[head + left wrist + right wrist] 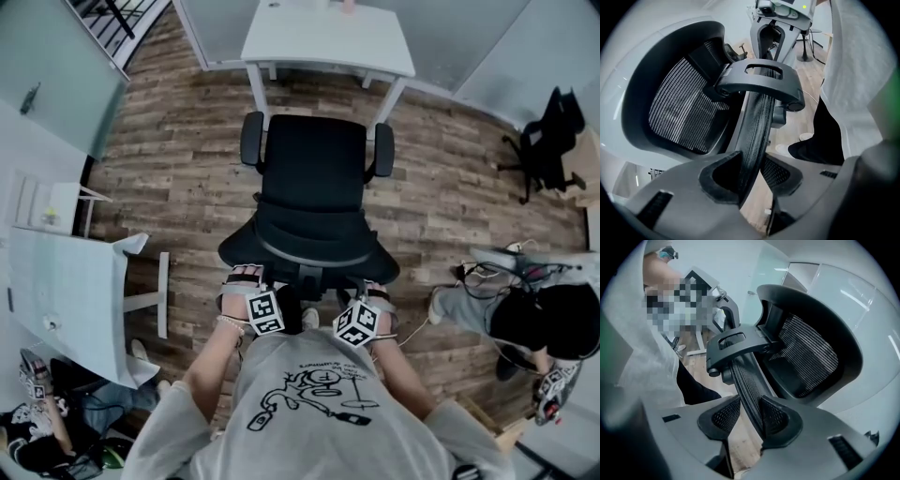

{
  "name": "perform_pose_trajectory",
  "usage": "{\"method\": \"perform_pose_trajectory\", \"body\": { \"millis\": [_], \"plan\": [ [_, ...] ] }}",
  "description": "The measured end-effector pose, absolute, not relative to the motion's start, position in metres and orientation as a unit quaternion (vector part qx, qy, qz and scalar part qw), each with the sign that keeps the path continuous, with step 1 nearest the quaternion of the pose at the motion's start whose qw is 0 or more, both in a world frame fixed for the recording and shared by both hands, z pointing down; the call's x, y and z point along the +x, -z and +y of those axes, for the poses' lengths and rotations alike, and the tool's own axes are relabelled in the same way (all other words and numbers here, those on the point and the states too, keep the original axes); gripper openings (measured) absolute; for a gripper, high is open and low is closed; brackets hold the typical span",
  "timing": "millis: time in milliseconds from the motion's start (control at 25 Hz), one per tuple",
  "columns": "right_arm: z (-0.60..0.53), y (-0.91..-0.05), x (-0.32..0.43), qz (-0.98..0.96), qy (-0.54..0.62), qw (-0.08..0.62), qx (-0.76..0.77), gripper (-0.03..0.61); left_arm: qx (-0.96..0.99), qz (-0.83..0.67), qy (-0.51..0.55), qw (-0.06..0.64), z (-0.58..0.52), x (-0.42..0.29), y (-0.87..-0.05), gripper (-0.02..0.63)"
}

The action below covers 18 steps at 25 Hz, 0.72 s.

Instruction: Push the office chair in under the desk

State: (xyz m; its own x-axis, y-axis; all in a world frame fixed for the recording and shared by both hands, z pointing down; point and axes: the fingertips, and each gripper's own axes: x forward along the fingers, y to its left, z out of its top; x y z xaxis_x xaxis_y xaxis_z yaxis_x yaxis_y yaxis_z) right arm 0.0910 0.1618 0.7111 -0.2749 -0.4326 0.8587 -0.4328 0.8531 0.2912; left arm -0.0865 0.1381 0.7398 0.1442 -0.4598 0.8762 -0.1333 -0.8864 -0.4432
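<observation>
**A:** Left side first, quick. Left gripper point(752, 165)?

**B:** Clenched on the mesh rim point(757, 122) at the top of the chair's back. The rim runs between the pads and both press on it.

**A:** Chair position?

**B:** Office chair point(314, 169) is centred, back to the person, facing the desk point(328, 42). Seat front is just short of the desktop edge, not under yet. Armrests point(251, 139) sit near the desk legs point(256, 94).

**A:** Right gripper point(750, 404)?

**B:** Same, clamped on the other end of that rim.

**A:** Step?

**B:** I'd call it the push itself, roughly midway. The next move needs an even shove from both grippers, straight at the desk. The armrests look about as wide as the gap between the legs, so any skew could snag one.

**A:** Far right?

**B:** A person point(539, 319) low on the floor, well apart from the chair.
</observation>
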Motion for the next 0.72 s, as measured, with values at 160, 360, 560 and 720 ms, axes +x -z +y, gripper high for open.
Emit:
{"method": "perform_pose_trajectory", "body": {
  "millis": [160, 360, 560, 720],
  "plan": [
    [0.157, -0.712, 0.088, -0.799, -0.004, 0.537, 0.270, 0.155, -0.750, 0.190, 0.621, 0.128, 0.132, -0.089, -0.741, 0.138],
    [0.147, -0.714, 0.080, -0.796, -0.008, 0.539, 0.275, 0.155, -0.751, 0.187, 0.621, 0.126, 0.120, -0.097, -0.743, 0.140],
    [0.130, -0.713, 0.080, -0.790, -0.020, 0.546, 0.279, 0.155, -0.755, 0.181, 0.616, 0.132, 0.102, -0.096, -0.742, 0.140],
    [0.112, -0.716, 0.082, -0.786, -0.033, 0.550, 0.282, 0.156, -0.759, 0.177, 0.610, 0.142, 0.084, -0.094, -0.742, 0.140]
  ]
}}
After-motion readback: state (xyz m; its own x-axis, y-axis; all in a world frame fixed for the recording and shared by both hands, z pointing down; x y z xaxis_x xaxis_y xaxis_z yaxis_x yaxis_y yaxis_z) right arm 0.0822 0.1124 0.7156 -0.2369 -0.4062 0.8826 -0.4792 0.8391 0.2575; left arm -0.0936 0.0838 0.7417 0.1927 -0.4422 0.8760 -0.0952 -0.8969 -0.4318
